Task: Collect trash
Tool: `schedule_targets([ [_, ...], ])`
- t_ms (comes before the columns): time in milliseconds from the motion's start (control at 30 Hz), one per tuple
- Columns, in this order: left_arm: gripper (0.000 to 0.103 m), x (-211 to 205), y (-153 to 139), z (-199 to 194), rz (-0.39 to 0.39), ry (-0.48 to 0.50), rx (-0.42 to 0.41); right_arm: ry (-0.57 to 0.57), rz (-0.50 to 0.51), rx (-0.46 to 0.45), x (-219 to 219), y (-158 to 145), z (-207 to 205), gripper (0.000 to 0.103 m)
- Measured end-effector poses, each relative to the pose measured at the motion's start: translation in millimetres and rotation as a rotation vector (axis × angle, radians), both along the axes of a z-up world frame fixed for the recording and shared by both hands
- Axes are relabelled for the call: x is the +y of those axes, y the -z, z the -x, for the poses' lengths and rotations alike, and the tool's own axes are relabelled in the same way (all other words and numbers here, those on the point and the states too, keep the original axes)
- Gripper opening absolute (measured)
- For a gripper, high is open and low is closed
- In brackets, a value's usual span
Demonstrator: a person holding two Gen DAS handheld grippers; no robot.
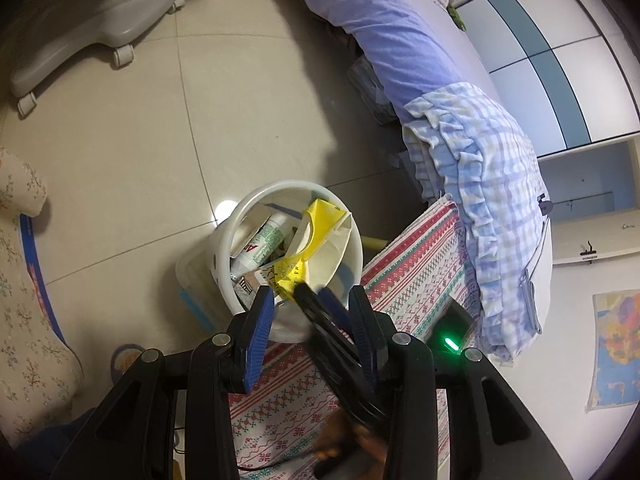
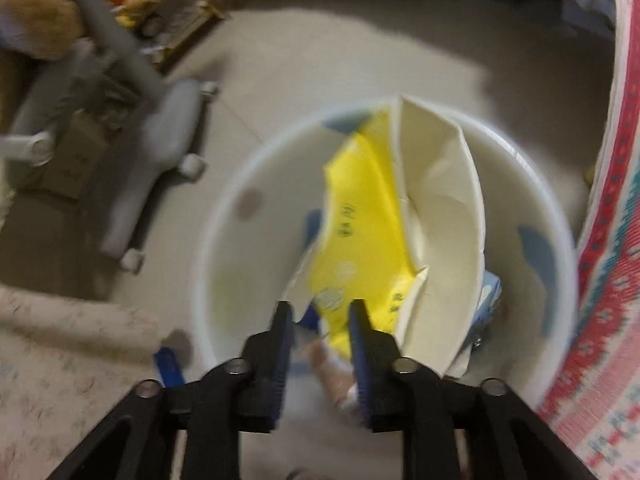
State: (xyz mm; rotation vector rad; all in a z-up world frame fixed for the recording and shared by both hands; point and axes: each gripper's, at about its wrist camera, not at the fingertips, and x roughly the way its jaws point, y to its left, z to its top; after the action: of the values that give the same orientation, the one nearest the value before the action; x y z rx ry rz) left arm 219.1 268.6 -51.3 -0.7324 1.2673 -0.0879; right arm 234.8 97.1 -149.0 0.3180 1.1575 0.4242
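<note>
A white round bin (image 1: pixel 244 216) stands on the tiled floor beside the bed. It holds a yellow-and-cream paper bag (image 1: pixel 324 224), a white and green tube (image 1: pixel 268 240) and other packaging. My left gripper (image 1: pixel 312 300) is open above the bin's near rim. The right gripper's black and blue fingers (image 1: pixel 320 312) cross between its jaws. In the right wrist view the bin (image 2: pixel 224 240) fills the frame. My right gripper (image 2: pixel 319 312) is open just over the yellow bag (image 2: pixel 360 216), at the bin's near rim, holding nothing. This view is blurred.
A bed with a purple sheet (image 1: pixel 392 40), a checked blanket (image 1: pixel 480 152) and a red patterned cloth (image 1: pixel 416 256) lies right of the bin. A grey wheeled chair base (image 1: pixel 88 28) stands far left. A floral cushion (image 1: pixel 24 300) is at near left.
</note>
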Motion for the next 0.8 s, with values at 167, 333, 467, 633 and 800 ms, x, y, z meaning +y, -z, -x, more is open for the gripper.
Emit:
schedule_targets([
  [167, 0.041, -9, 2, 5, -0.076, 0.013, 0.019, -0.006, -0.006, -0.023, -41, -29, 25, 0.039],
  [333, 0.042, -19, -1, 18, -0.183, 0.036, 0.003, -0.020, 0.029, -0.071, -74, -55, 61, 0.045],
  [467, 0.055, -31, -14, 39, -0.253, 0.054, -0.041, -0.070, 0.041, -0.110, -93, -79, 99, 0.050],
  [633, 0.072, -67, -39, 80, -0.363, 0.135, -0.151, -0.075, 0.071, -0.163, -125, -113, 143, 0.059],
  [800, 0.076, -94, -49, 126, -0.477, 0.171, -0.238, -0.079, 0.095, -0.284, -153, -139, 191, 0.073],
])
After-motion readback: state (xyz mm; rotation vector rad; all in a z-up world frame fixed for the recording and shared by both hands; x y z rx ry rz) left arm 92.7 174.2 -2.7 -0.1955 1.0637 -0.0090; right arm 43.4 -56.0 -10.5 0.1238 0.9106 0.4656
